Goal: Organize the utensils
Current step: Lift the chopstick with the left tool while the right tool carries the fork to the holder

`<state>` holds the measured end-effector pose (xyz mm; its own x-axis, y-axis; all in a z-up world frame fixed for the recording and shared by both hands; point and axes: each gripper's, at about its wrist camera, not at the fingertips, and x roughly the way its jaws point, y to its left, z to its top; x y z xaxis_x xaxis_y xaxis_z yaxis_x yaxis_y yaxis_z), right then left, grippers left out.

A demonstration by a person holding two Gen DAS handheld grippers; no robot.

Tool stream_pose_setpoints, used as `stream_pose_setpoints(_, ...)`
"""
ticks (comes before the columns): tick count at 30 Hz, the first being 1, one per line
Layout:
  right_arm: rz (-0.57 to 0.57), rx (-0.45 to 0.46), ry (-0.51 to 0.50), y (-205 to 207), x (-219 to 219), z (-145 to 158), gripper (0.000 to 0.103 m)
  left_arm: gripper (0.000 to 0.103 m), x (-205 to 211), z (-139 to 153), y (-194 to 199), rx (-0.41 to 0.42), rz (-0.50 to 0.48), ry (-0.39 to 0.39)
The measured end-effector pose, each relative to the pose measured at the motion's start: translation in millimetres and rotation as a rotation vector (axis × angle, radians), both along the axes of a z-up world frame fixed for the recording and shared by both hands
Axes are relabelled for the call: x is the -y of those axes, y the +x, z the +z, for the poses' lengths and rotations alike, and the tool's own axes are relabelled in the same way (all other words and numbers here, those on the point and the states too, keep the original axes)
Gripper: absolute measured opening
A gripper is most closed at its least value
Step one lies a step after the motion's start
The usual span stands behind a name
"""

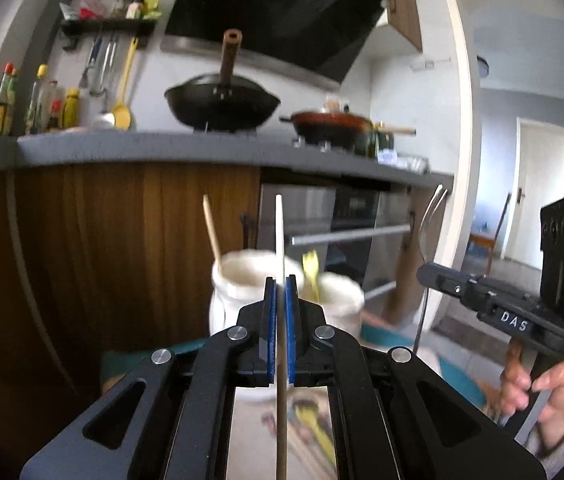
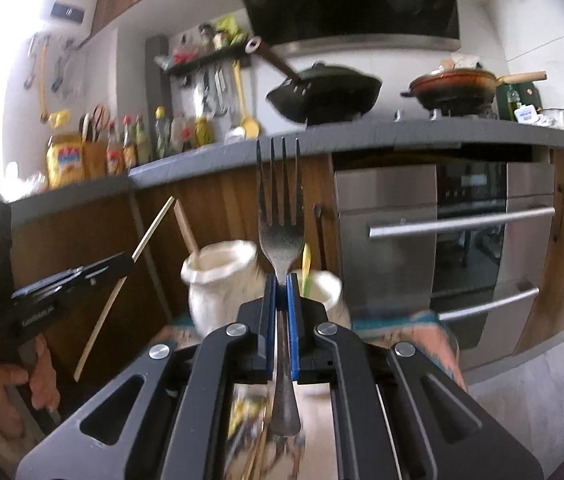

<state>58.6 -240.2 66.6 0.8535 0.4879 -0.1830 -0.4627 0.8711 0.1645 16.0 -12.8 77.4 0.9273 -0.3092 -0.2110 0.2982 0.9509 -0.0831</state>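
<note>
Blue pads of the left gripper [image 1: 280, 280] are pressed together on a single pale chopstick [image 1: 280, 232], which runs straight through them with its long axis nearly upright, tip pointing up toward the grey countertop [image 1: 142, 148]. Blue pads of the right gripper [image 2: 281, 280] clamp the neck of one metal fork [image 2: 280, 208], also standing on end, four tines up, its handle hanging below the pads.

Just beyond and below both grippers stand two white ceramic jars on a patterned cloth. The larger jar [image 1: 238, 284] lies slightly left of the left gripper's line and already holds one wooden stick [image 1: 213, 236]. The smaller jar [image 1: 341, 296] sits just right of that line, touching or nearly touching its neighbour, with one yellow utensil [image 1: 310, 272] in it. From the right wrist view the smaller jar [image 2: 321, 288] is right behind the fork, so the right gripper looks the nearer one to it, while the left gripper looks nearer the larger jar [image 2: 222, 280].

Both pieces appear to be above the jar mouths, so the next move likely calls for lowering each, bottom end first, into an opening. More utensils lie blurred on the cloth beneath the grippers; their number cannot be counted.
</note>
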Motion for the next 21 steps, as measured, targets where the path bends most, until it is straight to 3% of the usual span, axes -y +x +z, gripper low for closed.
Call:
stream_pose_setpoints(6, -0.021, 0.066, 0.072, 37.1, -2.3, 27.7, 0.005, 0.005, 4.8, 35.9, 43.8, 0.083, -0.01, -0.075)
stream_pose_setpoints(11, -0.02, 0.085, 0.103, 60.9, -3.4, 35.5, 0.005, 0.005, 5.8, 49.5, 73.7, 0.134, 0.003, -0.135)
stream_pose_setpoints(17, -0.023, 0.062, 0.127, 86.5, -2.2, 29.9, 0.005, 0.005, 17.1, 46.5, 113.8, 0.184, 0.035, -0.119)
stream_pose_setpoints(21, -0.01, 0.032, 0.128, 99.9, -4.5, 19.6, 0.005, 0.005, 30.8, 32.7, 130.6, 0.211, 0.068, -0.049)
